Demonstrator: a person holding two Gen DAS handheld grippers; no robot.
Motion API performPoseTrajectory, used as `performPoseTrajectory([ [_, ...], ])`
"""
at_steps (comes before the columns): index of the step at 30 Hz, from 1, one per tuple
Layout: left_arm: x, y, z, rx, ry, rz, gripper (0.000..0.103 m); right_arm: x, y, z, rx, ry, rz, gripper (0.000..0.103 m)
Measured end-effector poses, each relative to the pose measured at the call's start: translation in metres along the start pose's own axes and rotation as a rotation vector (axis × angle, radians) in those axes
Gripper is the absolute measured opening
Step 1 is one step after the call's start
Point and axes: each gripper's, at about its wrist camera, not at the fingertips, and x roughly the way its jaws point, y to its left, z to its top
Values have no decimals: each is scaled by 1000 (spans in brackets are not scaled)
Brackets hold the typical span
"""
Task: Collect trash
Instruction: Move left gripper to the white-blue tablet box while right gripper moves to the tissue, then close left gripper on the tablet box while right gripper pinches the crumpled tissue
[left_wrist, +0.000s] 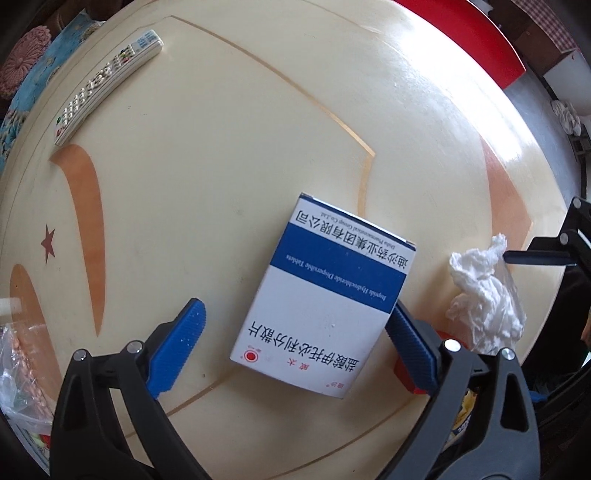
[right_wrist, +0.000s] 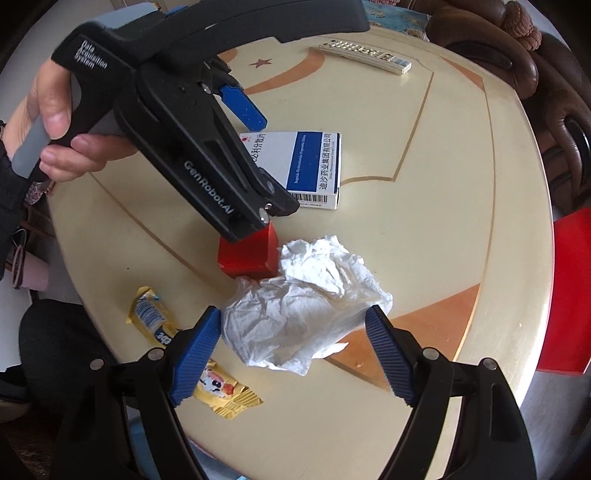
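Note:
A blue and white medicine box (left_wrist: 325, 295) lies flat on the cream round table (left_wrist: 221, 166). My left gripper (left_wrist: 295, 308) points straight down over it, open. Its left pad stands clear of the box and its right pad sits at the box's edge. A crumpled white tissue (right_wrist: 303, 314) lies on the table between the blue pads of my open right gripper (right_wrist: 295, 325), and both pads sit close to its sides. In the left wrist view the tissue (left_wrist: 484, 295) is to the right of the box. A yellow snack wrapper (right_wrist: 225, 391) lies partly under the right gripper's left finger.
A small red block (right_wrist: 251, 254) stands between box and tissue, and a second yellow wrapper (right_wrist: 151, 314) lies near the table edge. A white remote (left_wrist: 107, 81) rests at the far side. A plastic bag (left_wrist: 18, 362), a brown sofa (right_wrist: 546, 92) and a red stool (right_wrist: 572, 288) surround the table.

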Motion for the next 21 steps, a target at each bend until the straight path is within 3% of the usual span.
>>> performPoseTrajectory([
  [6, -5, 9, 0, -43, -14, 5, 90, 5, 4, -5, -13, -17, -29, 76],
  [13, -13, 9, 0, -46, -33, 7, 71, 2, 6, -9, 0, -37, 7, 50],
  [15, -14, 5, -4, -54, -32, 10, 71, 0, 5, -12, 8, -41, 10, 36],
  [21, -12, 5, -8, -72, -37, 14, 70, -7, 2, -16, 17, -62, -47, 30],
])
